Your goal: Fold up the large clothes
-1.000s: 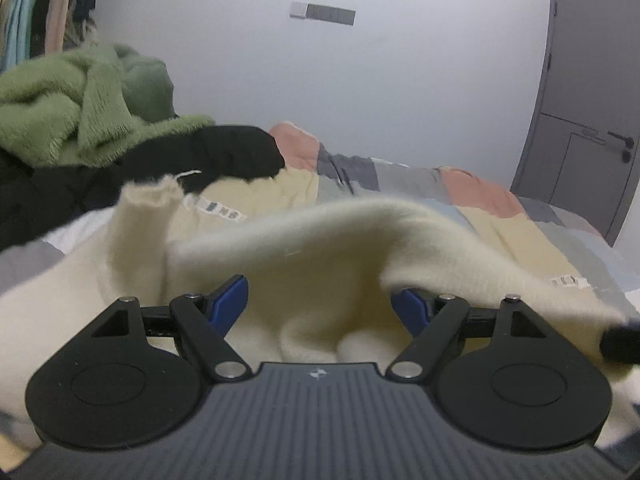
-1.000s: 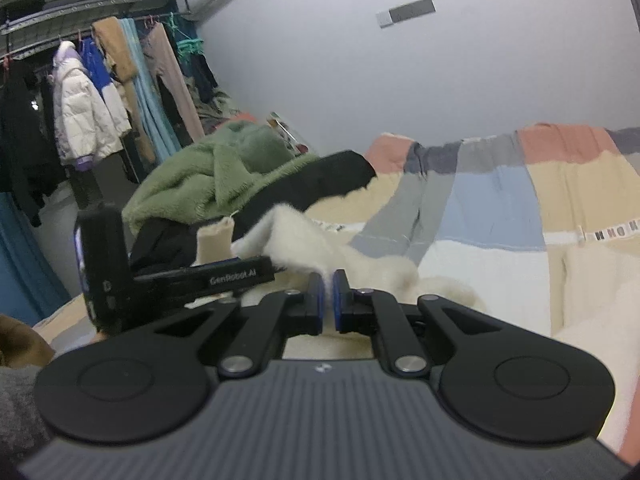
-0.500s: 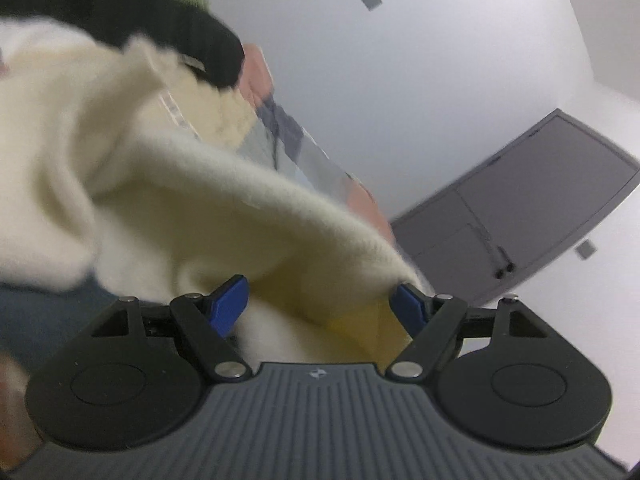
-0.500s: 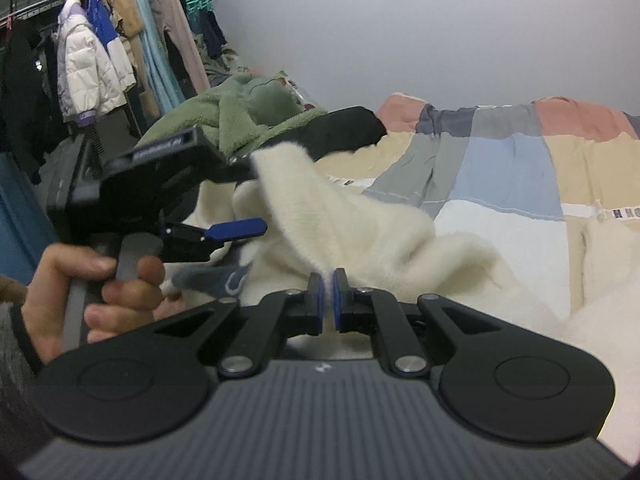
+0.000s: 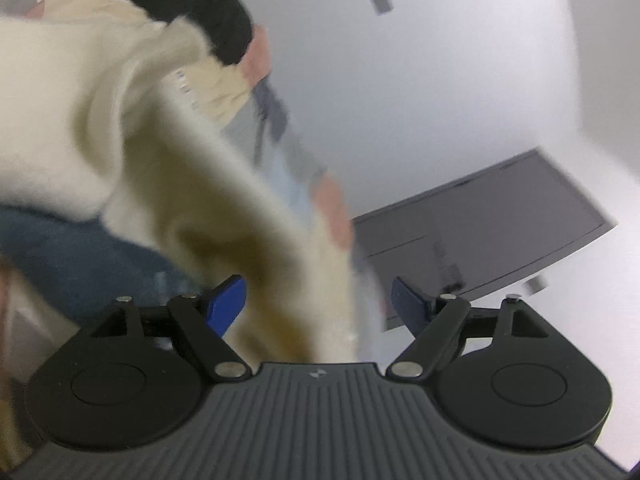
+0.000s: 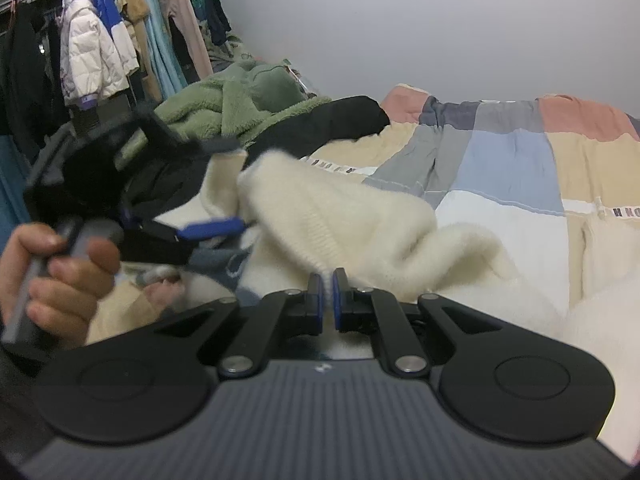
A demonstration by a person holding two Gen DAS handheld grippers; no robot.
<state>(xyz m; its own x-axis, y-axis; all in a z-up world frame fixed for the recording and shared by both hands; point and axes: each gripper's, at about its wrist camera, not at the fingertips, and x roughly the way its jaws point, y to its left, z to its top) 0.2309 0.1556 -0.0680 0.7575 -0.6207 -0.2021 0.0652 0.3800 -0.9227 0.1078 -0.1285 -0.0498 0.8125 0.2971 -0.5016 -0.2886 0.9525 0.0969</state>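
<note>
A patchwork bed (image 6: 500,160) filled the grey-walled room. Only the right view showed the clothes rail (image 6: 100,40); only the left showed the door (image 5: 480,232). The cream sweater (image 6: 360,224) lay on the bed, pinched in the right tongs (image 6: 327,296). It ran between the opening left tongs (image 5: 316,300).

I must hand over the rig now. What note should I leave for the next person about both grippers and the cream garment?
Left gripper: jaws opening, a fold of the cream garment between the pads, not pinched.
Right gripper: shut on the cream garment's edge.
The garment lies rumpled on the patchwork bedspread, beside the green fleece and a black garment.
Done: no finished fold visible.
Left: take hold with the left gripper, spread the garment out, fold it.
</note>
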